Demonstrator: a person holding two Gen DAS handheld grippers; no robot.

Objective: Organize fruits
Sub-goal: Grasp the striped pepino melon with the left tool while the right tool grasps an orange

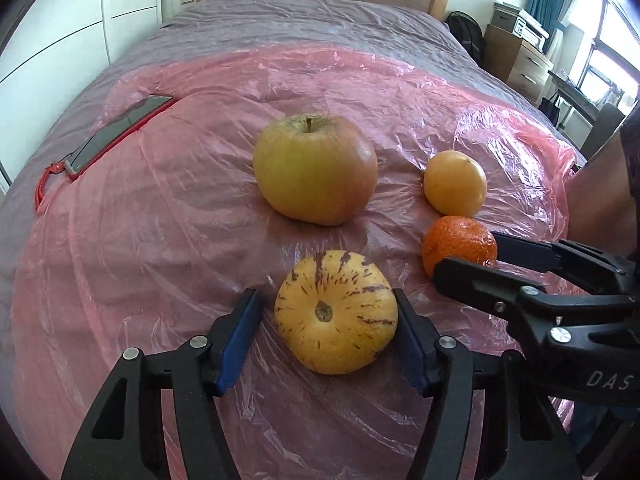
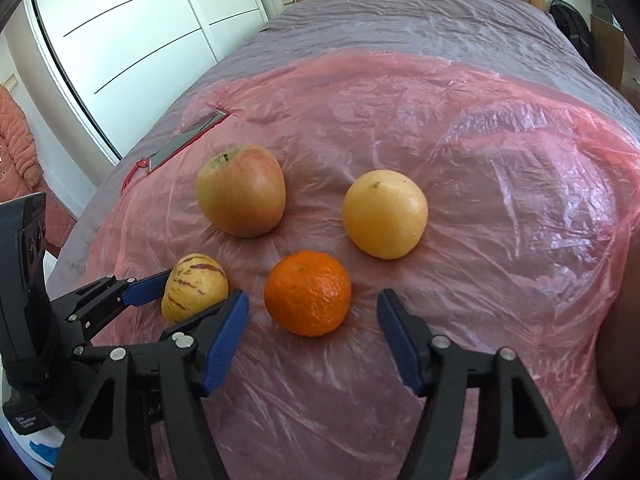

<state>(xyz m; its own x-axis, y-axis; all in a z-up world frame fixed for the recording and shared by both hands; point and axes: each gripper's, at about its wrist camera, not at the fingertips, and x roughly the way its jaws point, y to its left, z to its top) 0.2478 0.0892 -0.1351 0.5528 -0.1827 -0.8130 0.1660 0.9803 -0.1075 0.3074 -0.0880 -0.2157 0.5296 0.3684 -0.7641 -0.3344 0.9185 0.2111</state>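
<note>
On the pink plastic sheet (image 1: 168, 208) over the bed, my left gripper (image 1: 326, 320) brackets the striped melon (image 1: 336, 312) — right pad touching, left pad just clear — while my right gripper (image 2: 312, 320) straddles the orange (image 2: 307, 293), jaws apart, ready to lift both.

- Right gripper (image 1: 464, 262): its fingers are covering the near side of the orange (image 1: 458, 242).
- Striped melon (image 2: 196, 292): the left gripper (image 2: 192, 294) is hiding its lower part.
- Phone (image 2: 188, 140): too small to read.
- Person's arm (image 1: 600, 196): the frame edge is cutting it off.
</note>
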